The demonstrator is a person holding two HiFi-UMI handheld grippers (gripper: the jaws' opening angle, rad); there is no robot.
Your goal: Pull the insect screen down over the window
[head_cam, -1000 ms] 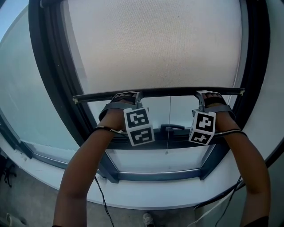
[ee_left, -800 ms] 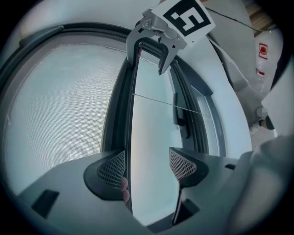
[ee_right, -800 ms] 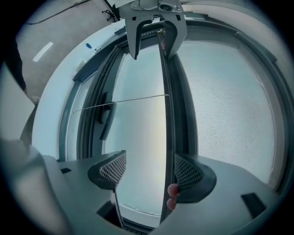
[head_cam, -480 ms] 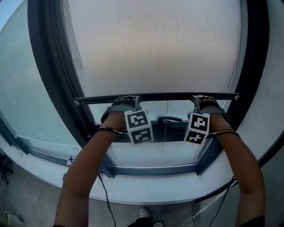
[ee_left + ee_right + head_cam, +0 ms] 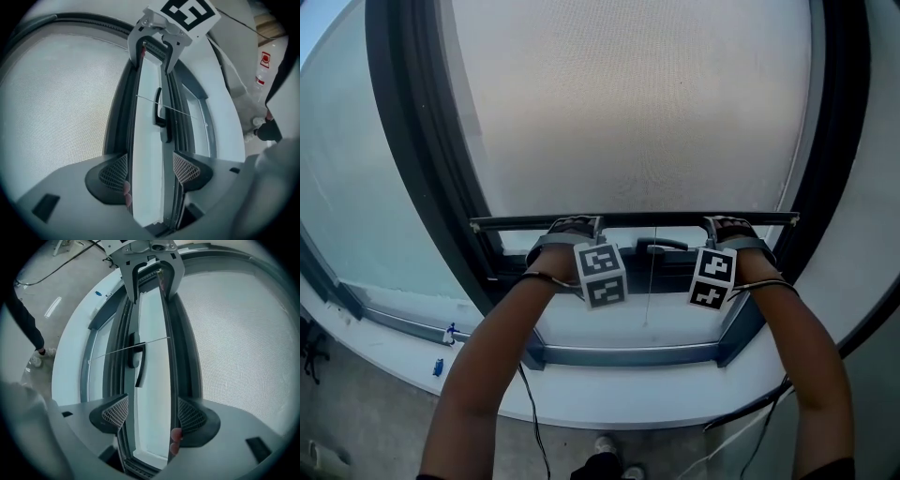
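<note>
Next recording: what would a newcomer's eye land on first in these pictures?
The pale insect screen fills most of the window, and its dark bottom bar sits low, just above the window handle. The left tool and the right tool both reach up to that bar, jaws apart, with the bar running between them.

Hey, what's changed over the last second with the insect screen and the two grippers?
The insect screen's bottom bar has come down to just above the window handle, and the left hand-held gripper and right hand-held gripper went down with it. Nothing was gripped or released: both stay hooked over the bar, jaws apart. The window handle stays put.
</note>
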